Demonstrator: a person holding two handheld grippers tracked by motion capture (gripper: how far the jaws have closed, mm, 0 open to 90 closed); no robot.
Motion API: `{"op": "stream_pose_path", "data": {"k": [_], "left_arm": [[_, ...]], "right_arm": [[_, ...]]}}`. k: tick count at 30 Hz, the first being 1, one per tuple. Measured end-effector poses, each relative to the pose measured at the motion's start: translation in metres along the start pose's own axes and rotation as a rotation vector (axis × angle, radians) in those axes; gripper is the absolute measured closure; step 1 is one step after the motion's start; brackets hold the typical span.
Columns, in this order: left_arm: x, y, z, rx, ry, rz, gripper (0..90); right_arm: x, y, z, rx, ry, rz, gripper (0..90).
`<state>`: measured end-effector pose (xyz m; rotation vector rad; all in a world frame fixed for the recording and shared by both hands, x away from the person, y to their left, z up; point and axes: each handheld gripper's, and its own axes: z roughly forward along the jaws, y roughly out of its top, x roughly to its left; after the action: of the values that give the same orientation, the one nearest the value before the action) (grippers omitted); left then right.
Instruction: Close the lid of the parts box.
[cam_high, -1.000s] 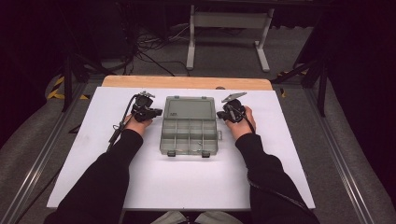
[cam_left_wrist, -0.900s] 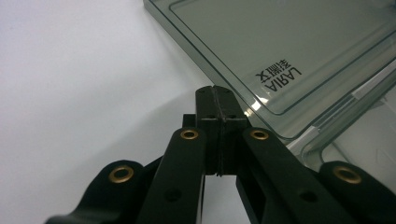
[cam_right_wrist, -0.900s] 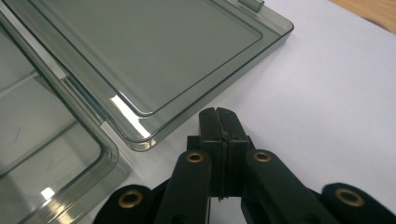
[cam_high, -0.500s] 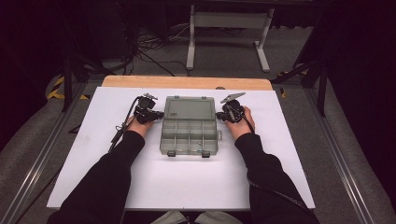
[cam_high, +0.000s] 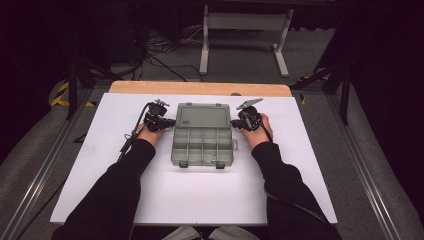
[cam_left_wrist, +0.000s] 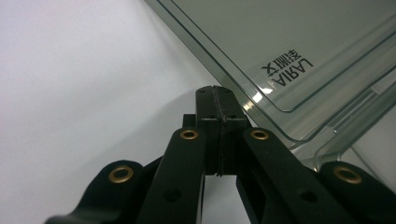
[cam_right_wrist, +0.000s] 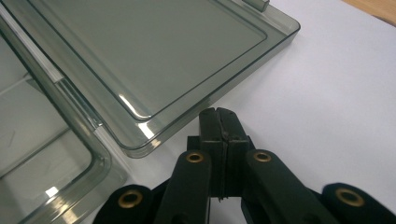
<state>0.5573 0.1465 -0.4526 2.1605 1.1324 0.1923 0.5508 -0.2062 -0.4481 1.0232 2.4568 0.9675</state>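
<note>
Grey-green see-thru organiser box (cam_high: 202, 134) w/ black lettering, white table top (cam_high: 100, 170), black grippers w/ brass rivets.

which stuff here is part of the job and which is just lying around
Part of the job:
- clear compartment box, lying open
- its lid
- left tongs, shut, beside the lid
- right tongs, shut, beside the lid

Just lying about:
- white table top
- cables on the floor
- metal stand behind the table
</note>
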Motion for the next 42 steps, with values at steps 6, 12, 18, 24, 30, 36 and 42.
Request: {"op": "stream_pose_path", "data": {"k": [6,12,18,24,30,36,42], "left_arm": [[0.002,0.005,0.000,0.033,-0.010,-0.016,89.8],[0.004,0.008,0.001,0.048,-0.019,-0.027,89.8],[0.005,0.008,0.001,0.052,-0.024,-0.037,89.8],[0.007,0.008,0.002,0.040,-0.035,-0.056,89.8],[0.007,0.008,0.002,0.040,-0.033,-0.062,89.8],[0.008,0.007,0.003,0.026,-0.039,-0.088,89.8],[0.006,0.008,0.004,0.012,-0.027,-0.075,89.8]], "right_arm": [[-0.003,0.002,0.002,-0.004,0.001,-0.002,90.0],[-0.006,0.005,0.003,0.022,0.012,-0.027,90.0],[-0.006,0.013,0.004,0.077,0.008,-0.078,90.0],[-0.005,0.017,0.005,0.101,-0.006,-0.094,90.0],[-0.006,0.019,0.006,0.116,0.005,-0.112,90.0],[-0.005,0.022,0.007,0.133,-0.001,-0.132,90.0],[-0.006,0.023,0.008,0.126,0.005,-0.141,90.0]]}}
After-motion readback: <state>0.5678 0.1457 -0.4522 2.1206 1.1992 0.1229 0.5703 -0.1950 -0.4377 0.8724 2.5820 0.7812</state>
